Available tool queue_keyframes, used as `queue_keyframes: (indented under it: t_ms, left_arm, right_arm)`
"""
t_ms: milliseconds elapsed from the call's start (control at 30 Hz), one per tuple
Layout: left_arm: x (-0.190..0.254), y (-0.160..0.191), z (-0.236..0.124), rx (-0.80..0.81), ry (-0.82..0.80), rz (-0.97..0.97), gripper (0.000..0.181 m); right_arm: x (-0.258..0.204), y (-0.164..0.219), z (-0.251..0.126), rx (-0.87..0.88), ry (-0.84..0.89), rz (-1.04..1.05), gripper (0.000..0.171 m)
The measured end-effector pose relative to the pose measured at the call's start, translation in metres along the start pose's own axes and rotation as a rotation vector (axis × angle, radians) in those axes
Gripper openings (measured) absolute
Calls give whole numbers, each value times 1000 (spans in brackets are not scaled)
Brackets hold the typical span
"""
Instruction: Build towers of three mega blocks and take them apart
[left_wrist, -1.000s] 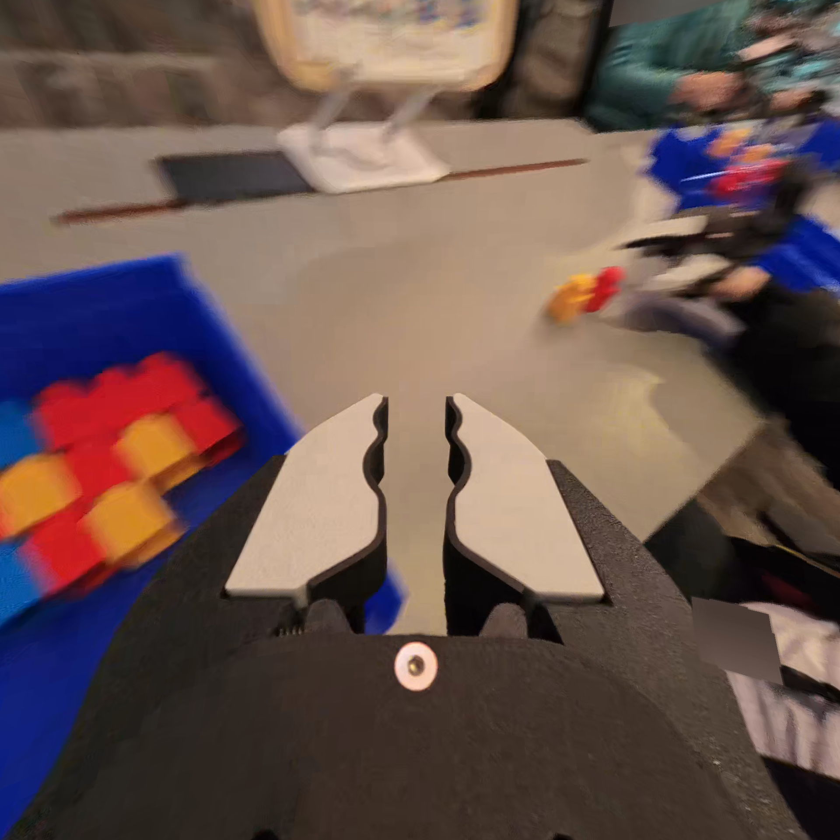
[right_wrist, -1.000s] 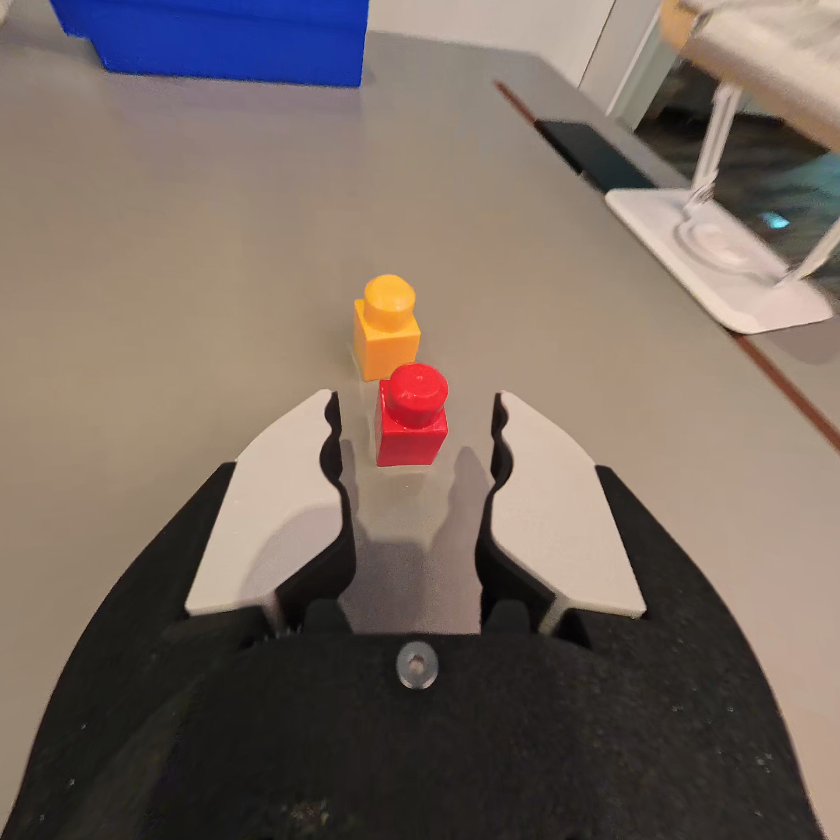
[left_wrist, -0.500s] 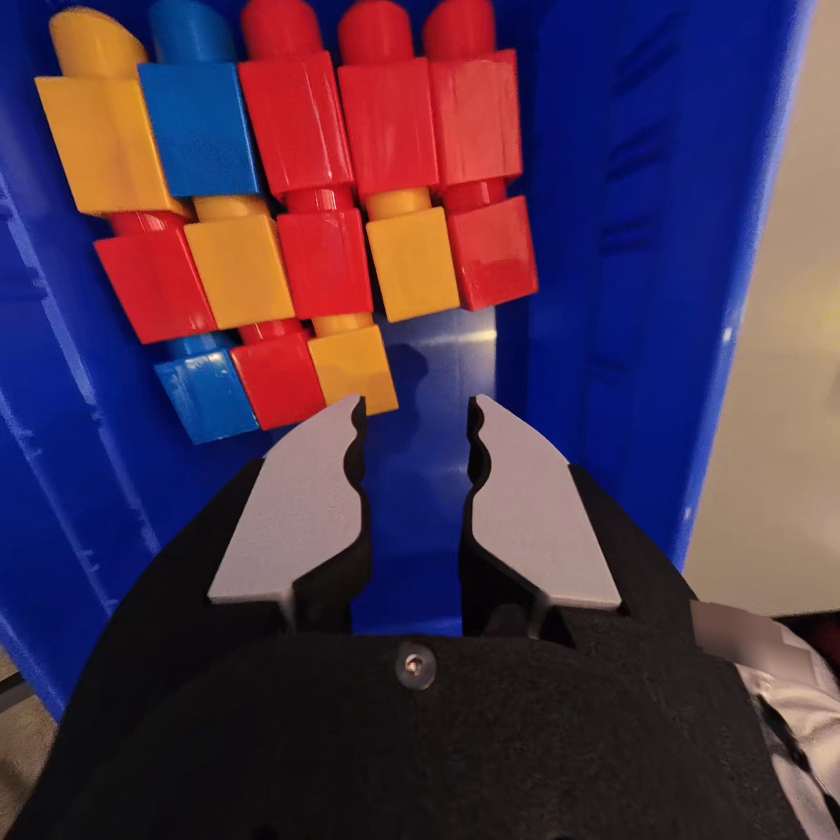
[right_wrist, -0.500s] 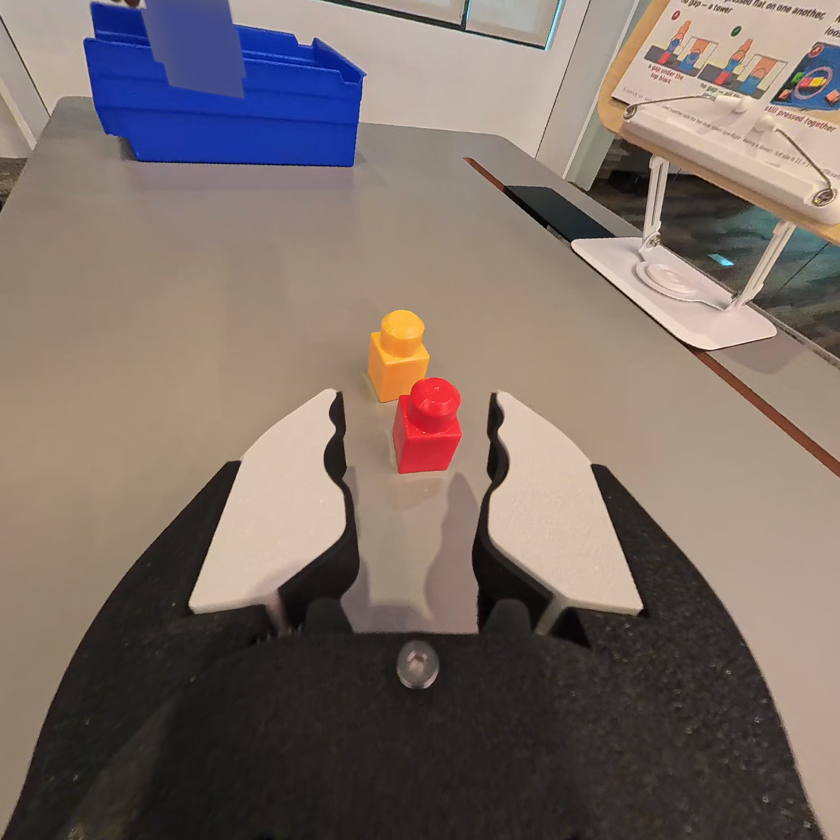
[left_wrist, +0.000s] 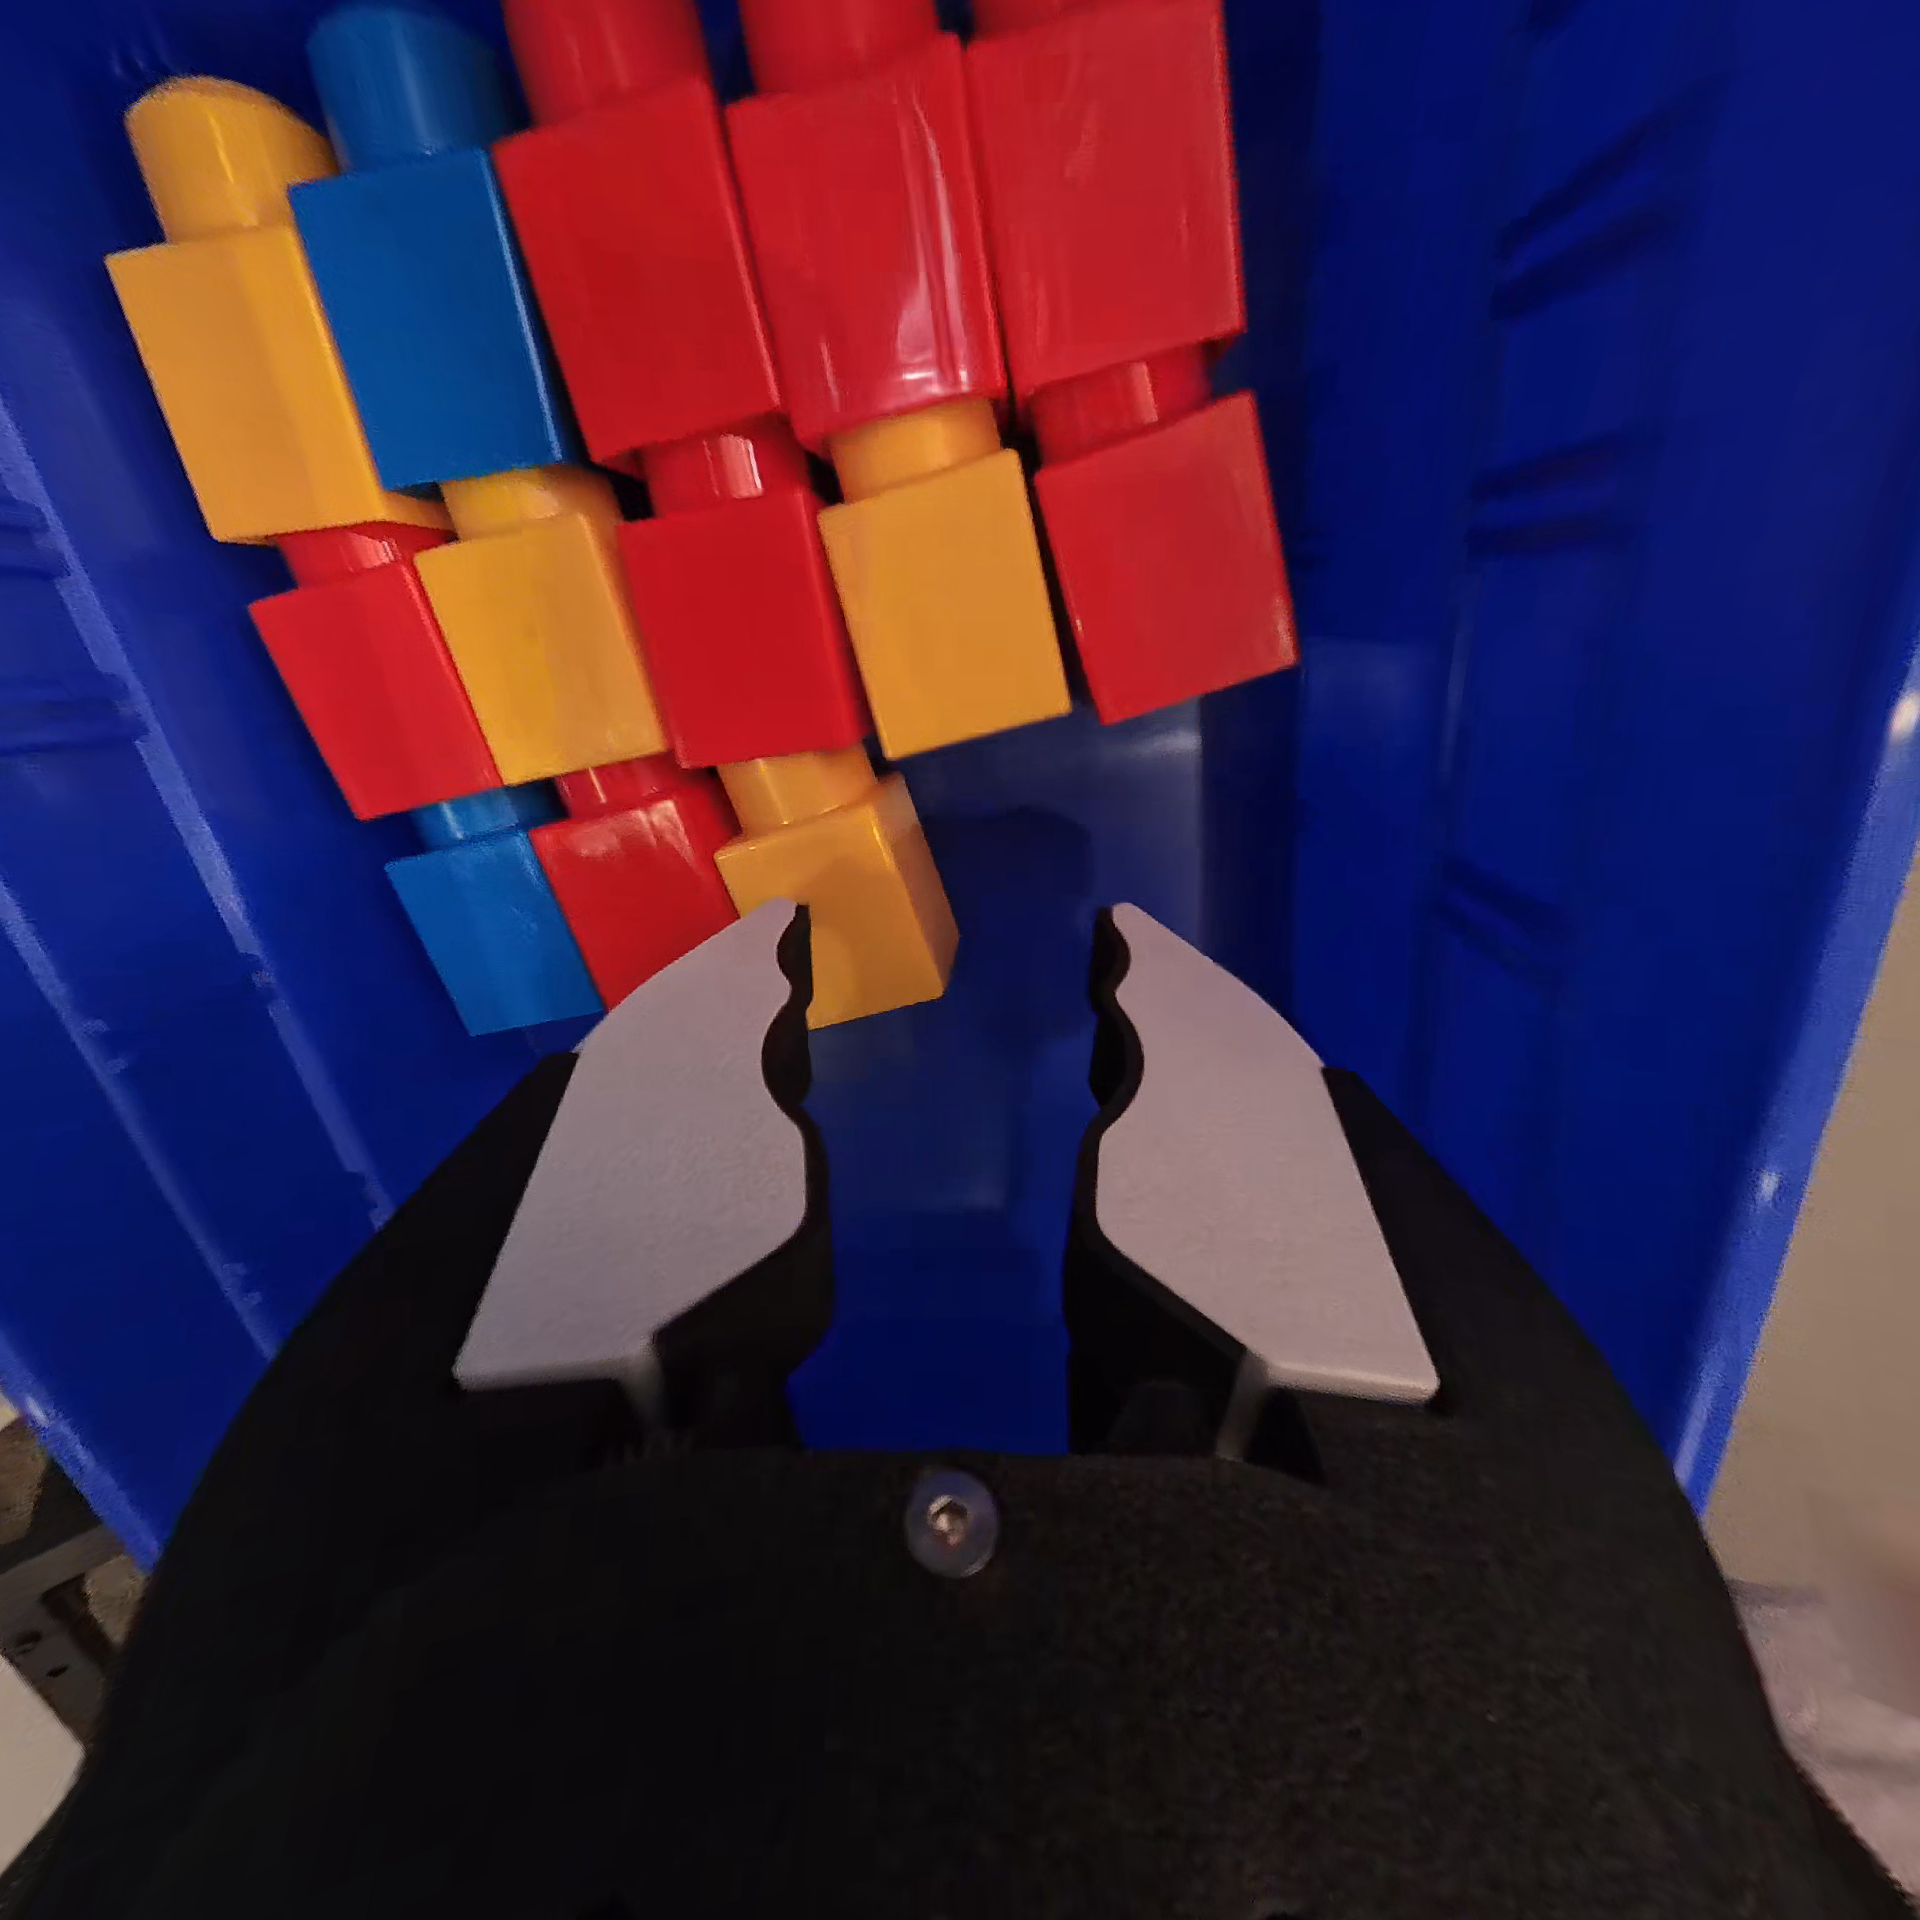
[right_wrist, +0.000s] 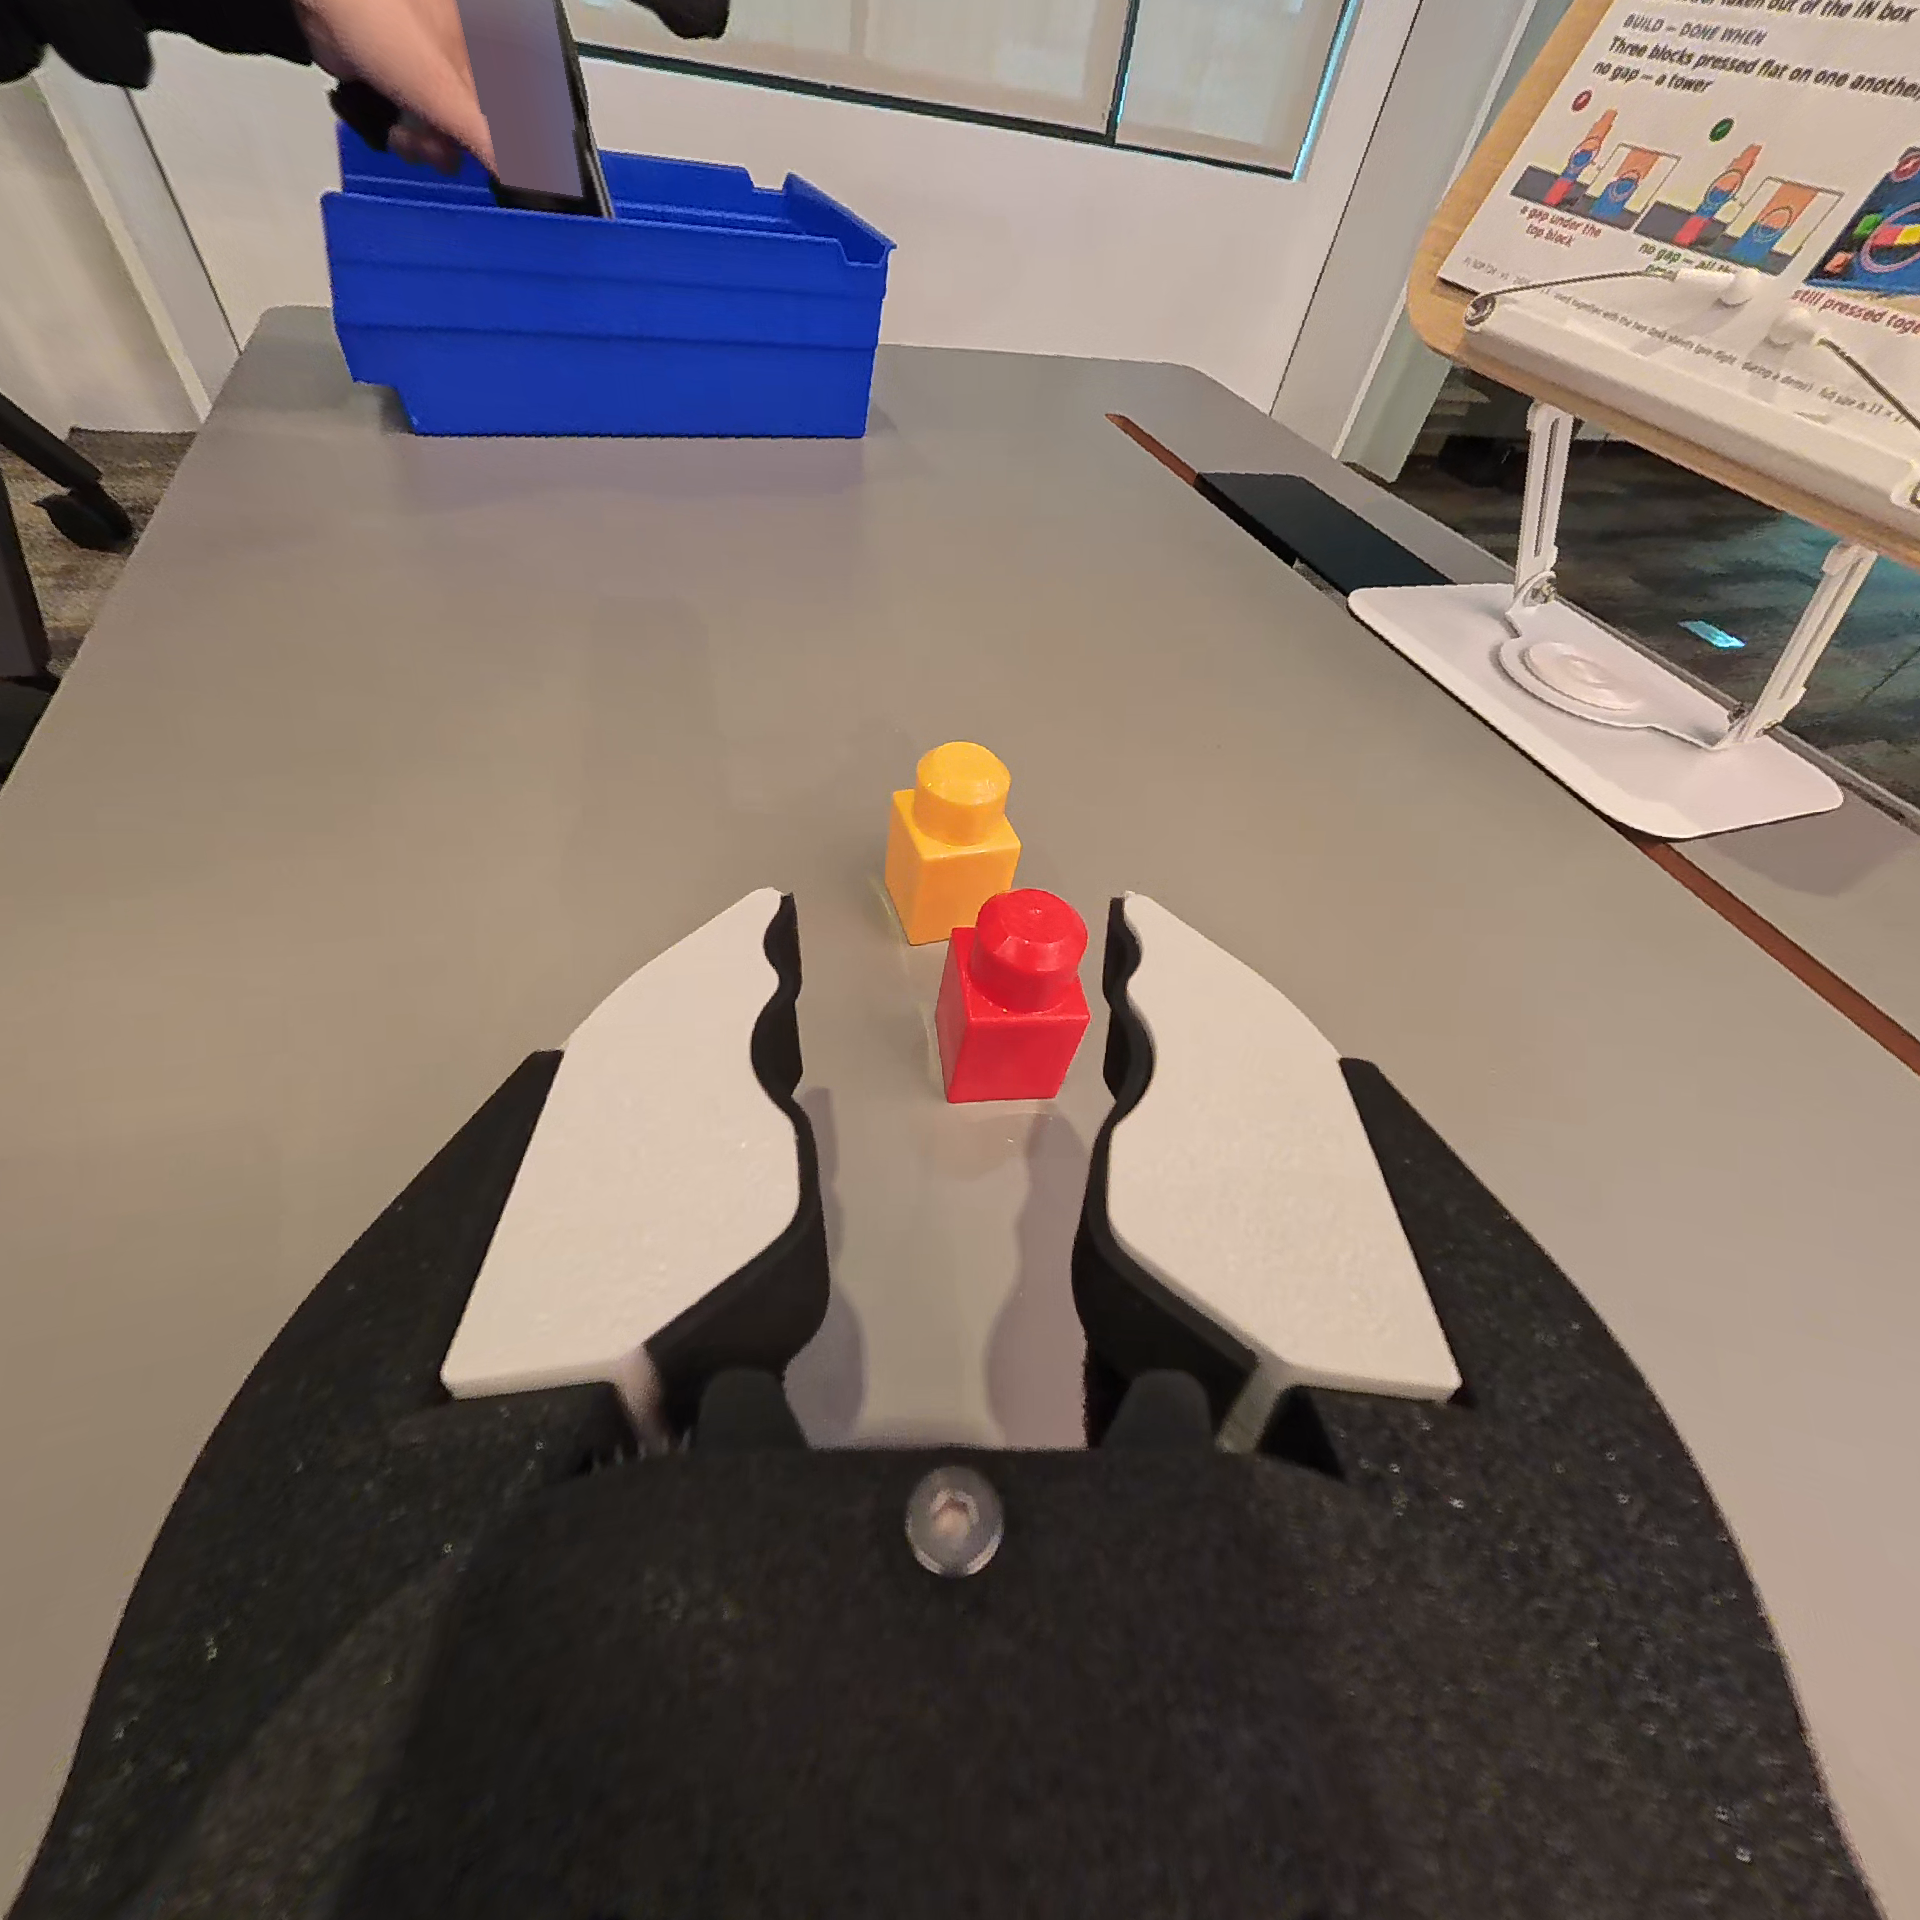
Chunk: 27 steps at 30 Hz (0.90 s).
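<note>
The left gripper (left_wrist: 945, 961) is held open inside the blue bin (left_wrist: 1558, 623), right by a yellow block (left_wrist: 862, 904). The right gripper (right_wrist: 951, 935) is open around a red block (right_wrist: 1013, 1023) on the surface (right_wrist: 520, 727). The blocks look light, hard and smooth, best squeezed on flat sides.

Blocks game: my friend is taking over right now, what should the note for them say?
Left tool: open, empty, inside the blue plastic bin, its tips at the nearest yellow plastic block of the lying towers.
Right tool: open, empty, low over the grey table, the loose red plastic block by its tips.
A loose yellow plastic block stands just behind it.
Done: nothing stacked on the table.
Left: build the tower.
</note>
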<state>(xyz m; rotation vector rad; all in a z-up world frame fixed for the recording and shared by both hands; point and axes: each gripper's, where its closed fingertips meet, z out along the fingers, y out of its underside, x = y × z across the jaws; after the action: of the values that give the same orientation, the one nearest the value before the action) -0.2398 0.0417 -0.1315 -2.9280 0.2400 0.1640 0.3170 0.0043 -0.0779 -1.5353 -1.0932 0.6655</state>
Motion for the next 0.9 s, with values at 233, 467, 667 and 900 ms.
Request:
queue_keyframes:
  t_ms: [233, 467, 667, 900]
  left_arm:
    - [-10, -2, -13, 41, -42, -15, 50]
    - [-15, 23, -2, -106, 3, -127, 58]
    - [-16, 16, 10, -88, 22, -173, 51]
    - [-10, 21, 17, -99, -3, -143, 39]
  right_arm:
    - [0, -2, -1, 6, 2, 2, 55]
    - [2, -3, -1, 11, 4, 9, 55]
    - [2, -2, -1, 7, 1, 9, 55]
    - [3, -2, -2, 16, 2, 17, 54]
